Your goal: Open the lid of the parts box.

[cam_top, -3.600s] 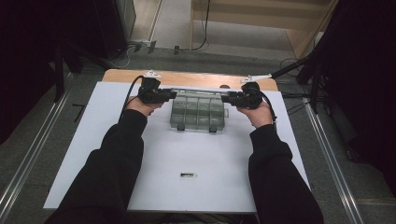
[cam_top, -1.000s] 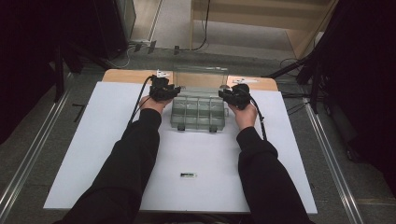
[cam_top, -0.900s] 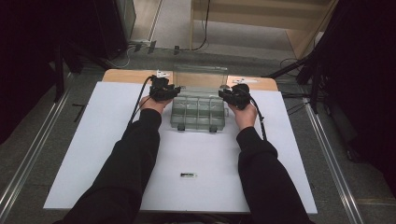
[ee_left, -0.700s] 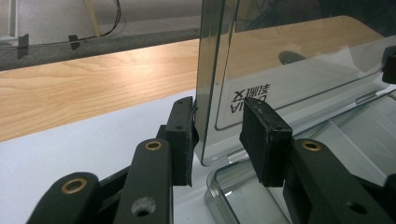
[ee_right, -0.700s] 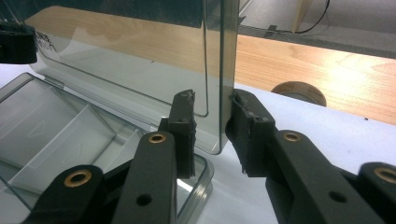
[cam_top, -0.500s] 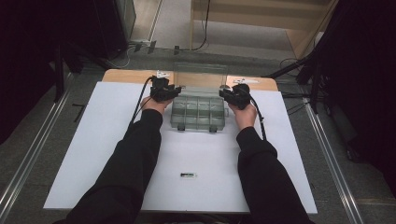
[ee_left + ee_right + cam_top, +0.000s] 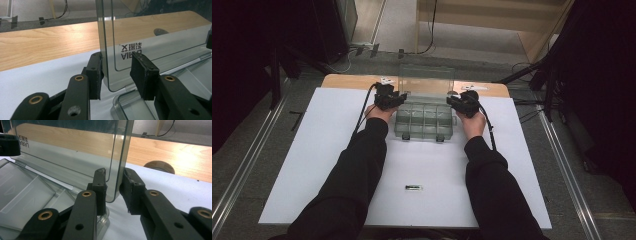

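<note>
Overhead, a clear compartment box (image 7: 424, 120) sits far on the white table (image 7: 312, 150), lid (image 7: 426, 80) upright. Left gripper (image 7: 116, 72), spread and opening, straddles the lid's mirrored lettering. Right gripper (image 7: 113, 190) straddles the lid edge, just closing, contact unclear.

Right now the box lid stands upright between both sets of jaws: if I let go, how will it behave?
The lid looks thin, clear and rigid, so probably light and stiff. Standing near vertical on its hinge, it may fall either way once released. Its glossy plastic looks slippery, and the left gripper has been opening, with a gap at one pad, so I'd not trust that side.
</note>
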{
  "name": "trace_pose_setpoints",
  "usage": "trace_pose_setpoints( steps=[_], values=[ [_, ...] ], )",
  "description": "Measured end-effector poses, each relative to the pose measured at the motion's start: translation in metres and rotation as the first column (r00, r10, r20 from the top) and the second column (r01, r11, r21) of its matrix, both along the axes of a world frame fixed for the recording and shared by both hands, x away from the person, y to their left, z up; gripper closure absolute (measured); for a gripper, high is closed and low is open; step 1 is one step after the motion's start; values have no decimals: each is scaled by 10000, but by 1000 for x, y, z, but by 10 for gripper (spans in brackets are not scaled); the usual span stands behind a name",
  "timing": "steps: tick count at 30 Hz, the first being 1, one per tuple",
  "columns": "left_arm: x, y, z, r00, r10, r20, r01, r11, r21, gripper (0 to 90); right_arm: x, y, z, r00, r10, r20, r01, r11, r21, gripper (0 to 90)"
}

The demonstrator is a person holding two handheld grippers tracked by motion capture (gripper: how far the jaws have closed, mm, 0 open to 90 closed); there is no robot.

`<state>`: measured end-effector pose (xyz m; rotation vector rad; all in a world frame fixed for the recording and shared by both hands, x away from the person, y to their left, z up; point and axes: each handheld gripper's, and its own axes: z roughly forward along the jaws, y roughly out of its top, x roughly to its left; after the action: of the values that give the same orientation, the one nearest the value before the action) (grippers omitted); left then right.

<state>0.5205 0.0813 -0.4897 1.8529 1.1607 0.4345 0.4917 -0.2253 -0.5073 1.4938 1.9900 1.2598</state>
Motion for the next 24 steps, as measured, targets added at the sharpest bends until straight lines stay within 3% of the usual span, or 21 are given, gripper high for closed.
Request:
trace_pose_setpoints(
  steps=[9,13,15,19,21,24],
  values=[
    [2,-1,-5,9994,153,-297,-158,9997,-177,596,2,-1,-4,9999,-22,-146,24,9999,169,726],
    [2,-3,-8,9995,153,-263,-151,9999,84,589,2,-1,-5,9998,-71,-183,76,9996,267,718],
    [3,-2,-9,9992,159,-358,-162,9998,-72,588,2,-1,-6,9997,-67,-251,77,9992,401,680],
    [3,-1,-10,9988,165,-456,-176,9996,-236,580,2,0,-5,9998,-102,-160,105,9998,161,670],
    [4,-1,-12,9981,88,-606,-122,9984,-555,546,2,0,-6,9997,-122,-222,128,9996,255,654],
    [4,0,-12,9981,79,-616,-116,9982,-595,541,3,0,-7,9995,-119,-294,130,9992,368,644]
  ],
)
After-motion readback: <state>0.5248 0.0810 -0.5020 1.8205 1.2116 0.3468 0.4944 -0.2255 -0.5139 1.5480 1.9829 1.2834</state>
